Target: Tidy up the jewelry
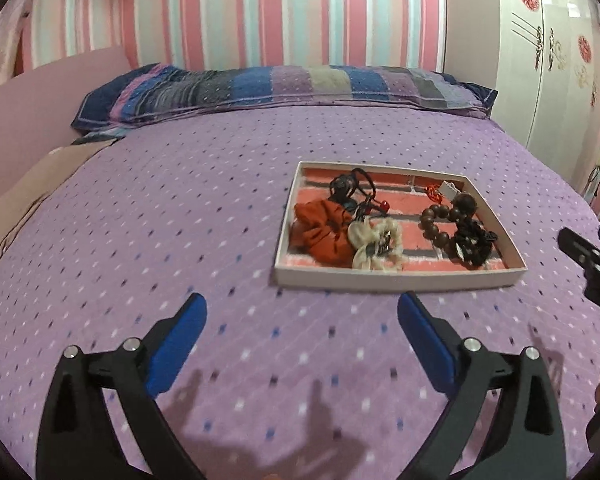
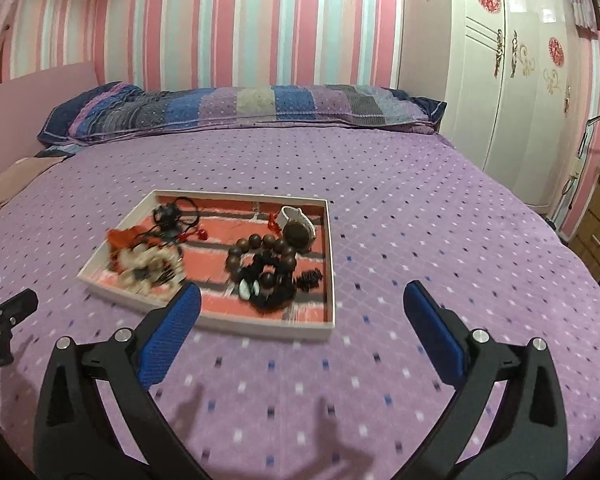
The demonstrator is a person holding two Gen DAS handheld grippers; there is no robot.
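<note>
1. Both tools hang above the bed (image 1: 180, 208), and the left gripper (image 1: 302, 312) has its jaws spread wide with nothing between them, only purple bedspread showing in the gap.
2. Same on the other side: the right gripper (image 2: 302, 302) stands released, jaws wide apart and empty.
3. The tray (image 1: 396, 278) sits on the bedspread, already loaded: an orange scrunchie (image 1: 320, 232), a cream scrunchie (image 1: 376, 246), black hair ties (image 1: 352, 190), a brown bead bracelet (image 1: 440, 220) and a dark beaded piece (image 1: 474, 240).
4. No loose jewelry shows on the bedspread in either view, so my read is the sorting is finished or very nearly so, and the step in hand looks like pulling clear of the tray.
5. To do that well: keep both sets of jaws open and lift away cleanly, so no blue pad snags a hair tie or clips the tray's near rim and drags it across the soft bedspread.
6. If anything wants tidying, the bracelet and the dark piece lie tangled together; one tip should come in from above, not sweep sideways.
7. In the left wrist view the tray lies ahead and to the right of the jaws, its near rim just beyond the right fingertip (image 1: 408, 300), apart from it.
8. In the right wrist view the tray lies ahead and to the left; the left fingertip (image 2: 190, 296) overlaps its near rim in the picture, though contact cannot be told in this blur.
</note>
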